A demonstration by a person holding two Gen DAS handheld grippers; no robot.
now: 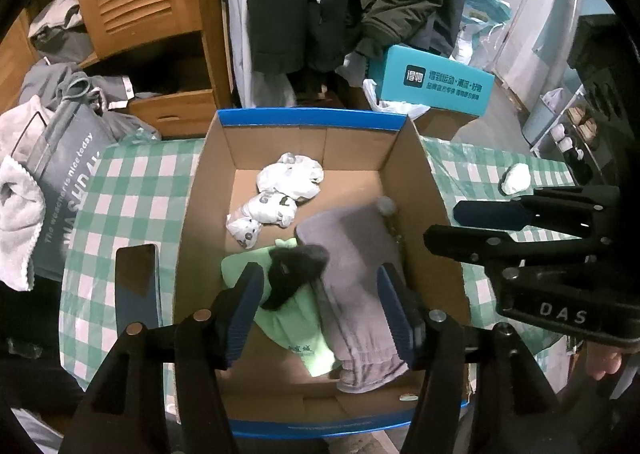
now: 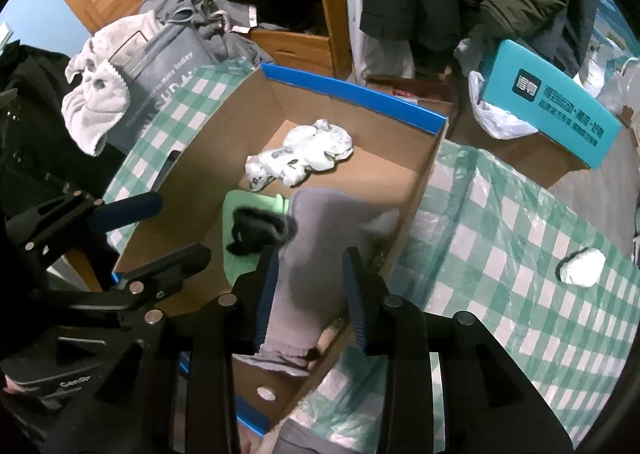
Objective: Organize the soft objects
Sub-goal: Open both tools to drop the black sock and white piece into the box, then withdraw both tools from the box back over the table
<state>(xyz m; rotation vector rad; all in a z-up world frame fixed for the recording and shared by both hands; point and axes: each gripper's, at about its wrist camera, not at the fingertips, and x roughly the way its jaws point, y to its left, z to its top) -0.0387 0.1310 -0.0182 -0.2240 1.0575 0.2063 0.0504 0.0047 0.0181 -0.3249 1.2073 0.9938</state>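
An open cardboard box (image 1: 424, 213) with a blue rim stands on a green-checked table. Inside lie white printed socks (image 1: 276, 189), a green cloth (image 1: 296, 318), a black sock (image 1: 292, 270) and a folded grey garment (image 1: 352, 278). My left gripper (image 1: 320, 306) is open and empty above the black sock and grey garment. My right gripper (image 2: 310, 290) is open above the grey garment (image 2: 316, 238); it also shows in the left wrist view (image 1: 448, 221) at the box's right wall. The left gripper (image 2: 176, 230) shows in the right wrist view.
A white balled item (image 1: 515, 178) lies on the table right of the box (image 2: 582, 266). A dark phone (image 1: 136, 274) lies left of the box. A grey bag (image 1: 68, 177) with a white towel (image 1: 18, 213) stands at the left. A teal box (image 1: 436, 81) and hanging clothes are behind.
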